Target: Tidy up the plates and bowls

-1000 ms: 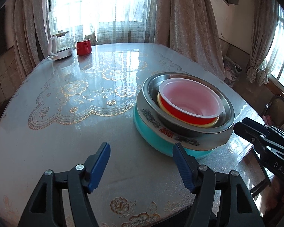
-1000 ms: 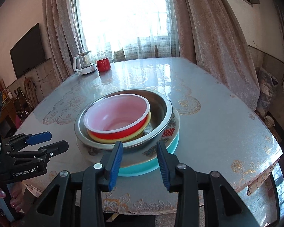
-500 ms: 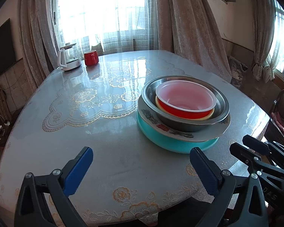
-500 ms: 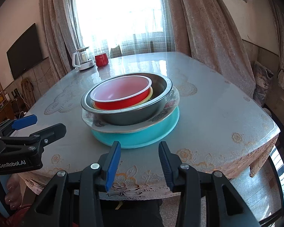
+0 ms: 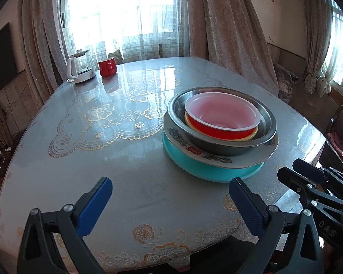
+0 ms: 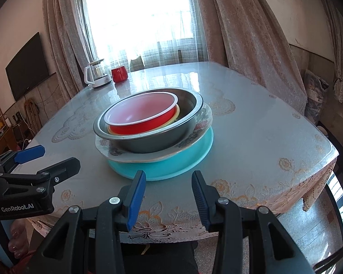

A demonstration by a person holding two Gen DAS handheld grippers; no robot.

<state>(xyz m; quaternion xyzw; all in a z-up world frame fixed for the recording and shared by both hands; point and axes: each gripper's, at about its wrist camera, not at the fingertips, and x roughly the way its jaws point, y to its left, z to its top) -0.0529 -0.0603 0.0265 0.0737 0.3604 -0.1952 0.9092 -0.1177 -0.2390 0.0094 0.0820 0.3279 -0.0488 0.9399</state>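
left gripper (image 5: 170,197) and right gripper (image 6: 168,188), nearest the viewer, both empty with jaws apart, the left spread wider; each hangs at the table's (image 5: 116,159) near edge, clear of the crockery. beyond them, toward the near right part of the table, stands one nested stack: teal plate (image 5: 203,169) on the cloth, patterned plate (image 5: 251,158) on it, steel bowl (image 5: 221,146) in that, then a yellow bowl (image 5: 255,134) showing only as a rim, and the red bowl (image 5: 219,130) on top. at the far left corner, well apart, stand a kettle (image 5: 80,70) and red mug (image 5: 107,67). judgement: stacking appears complete or nearly so. the patterned plate overhangs the teal one off-centre; any tidying should nudge it level by its rim, slowly, without jarring the bowls above.
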